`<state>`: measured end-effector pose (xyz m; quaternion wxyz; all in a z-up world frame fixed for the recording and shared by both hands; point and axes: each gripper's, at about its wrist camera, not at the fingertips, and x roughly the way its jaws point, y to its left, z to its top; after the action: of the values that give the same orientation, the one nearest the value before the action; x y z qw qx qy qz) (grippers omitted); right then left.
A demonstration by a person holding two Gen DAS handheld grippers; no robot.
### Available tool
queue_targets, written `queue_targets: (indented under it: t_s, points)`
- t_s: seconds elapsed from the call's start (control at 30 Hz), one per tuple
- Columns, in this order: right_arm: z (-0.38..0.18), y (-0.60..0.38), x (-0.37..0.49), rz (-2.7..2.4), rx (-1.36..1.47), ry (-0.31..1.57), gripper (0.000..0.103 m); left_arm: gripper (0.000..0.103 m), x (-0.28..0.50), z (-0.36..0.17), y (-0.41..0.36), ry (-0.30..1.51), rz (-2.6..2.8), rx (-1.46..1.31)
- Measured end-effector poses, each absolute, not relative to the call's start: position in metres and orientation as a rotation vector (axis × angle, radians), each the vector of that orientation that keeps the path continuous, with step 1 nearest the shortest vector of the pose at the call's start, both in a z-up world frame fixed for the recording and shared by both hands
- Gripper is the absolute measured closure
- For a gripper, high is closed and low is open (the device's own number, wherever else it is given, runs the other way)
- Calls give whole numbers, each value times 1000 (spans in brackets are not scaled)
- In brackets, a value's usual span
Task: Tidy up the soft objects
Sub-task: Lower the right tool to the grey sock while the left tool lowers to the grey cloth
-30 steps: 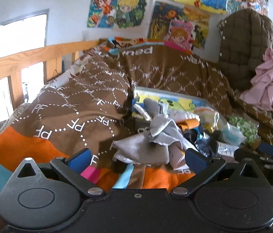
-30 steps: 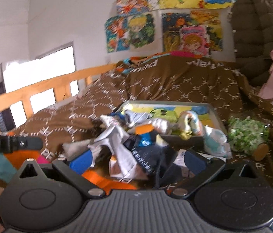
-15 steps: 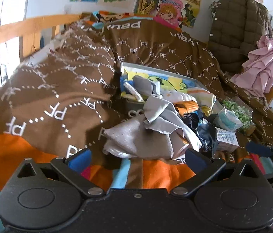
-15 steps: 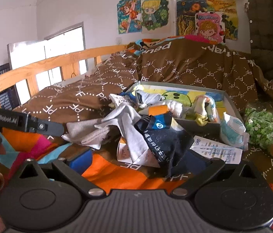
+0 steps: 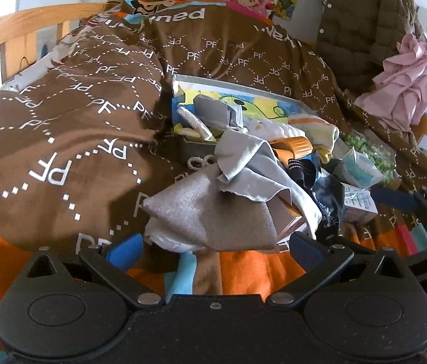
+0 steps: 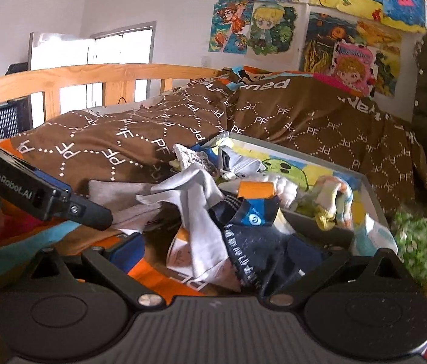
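Left claw (image 5: 215, 250), jaws spread wide and empty, low over the bed's brown blanket (image 5: 71, 139); a beige cloth (image 5: 210, 212) of the sock pile lies just ahead, between its fingertips. Right claw (image 6: 228, 250), likewise wide and empty, faces a dark navy sock (image 6: 253, 242) directly ahead; the tray (image 6: 371, 194) sits beyond.

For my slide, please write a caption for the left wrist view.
Open left gripper facing a pile of socks and cloths before a tray on the bed.
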<state>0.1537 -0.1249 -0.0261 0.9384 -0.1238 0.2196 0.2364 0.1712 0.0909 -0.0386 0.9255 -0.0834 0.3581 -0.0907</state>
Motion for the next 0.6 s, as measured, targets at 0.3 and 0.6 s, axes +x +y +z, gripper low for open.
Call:
queue_targets:
  t_s: [0.3,0.6]
  points:
    - [-30,-117,175,494,-367,362,4,1,183,-47,90,761,-204,-137]
    - [-24,-104,197,591,-390,335,17,1,183,-50,72,746,-263,-13]
